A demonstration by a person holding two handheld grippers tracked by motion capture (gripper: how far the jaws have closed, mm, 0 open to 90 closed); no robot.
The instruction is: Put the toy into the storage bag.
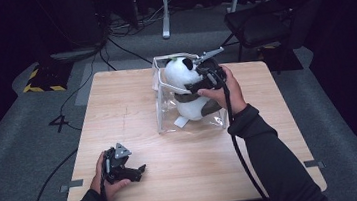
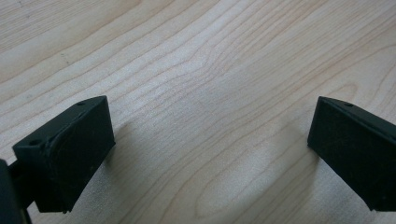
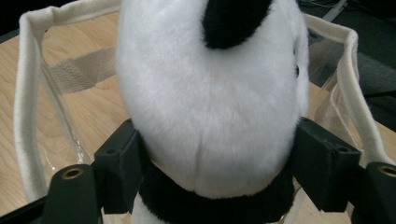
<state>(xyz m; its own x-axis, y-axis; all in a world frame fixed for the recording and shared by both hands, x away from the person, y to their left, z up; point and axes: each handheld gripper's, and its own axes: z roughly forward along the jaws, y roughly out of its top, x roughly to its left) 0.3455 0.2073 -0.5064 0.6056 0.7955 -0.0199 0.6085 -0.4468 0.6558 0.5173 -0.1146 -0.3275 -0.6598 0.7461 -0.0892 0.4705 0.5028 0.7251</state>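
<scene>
The black-and-white plush panda toy [image 1: 187, 87] stands upright inside the clear plastic tote bag with cream fabric trim [image 1: 165, 113], which sits toward the far side of the pale wooden table [image 1: 134, 130], a little right of the middle. Its white head rises above the bag's rim while its body and dark limbs show through the transparent wall. My reading is that the toy is being set down into the bag and is about to be let go.

The right gripper [image 1: 203, 80] reaches in over the open top from the person's side, and in the right gripper view its jaws stand on either side of the toy's neck, just under the head, where the white fur meets the black collar. They are set fairly wide and lie against the fur; whether they press it or only brush it, I cannot tell. Holding at the neck makes sense: it is the narrowest part of a soft thing, and it keeps the toy upright as it goes down between the cream handles [image 3: 28, 93].

The bag holds the panda and nothing else that I can see.

The left gripper [image 1: 132, 171] rests on the near left part of the table, well apart from the bag, jaws spread wide and empty over bare wood, simply parked out of the way.
</scene>
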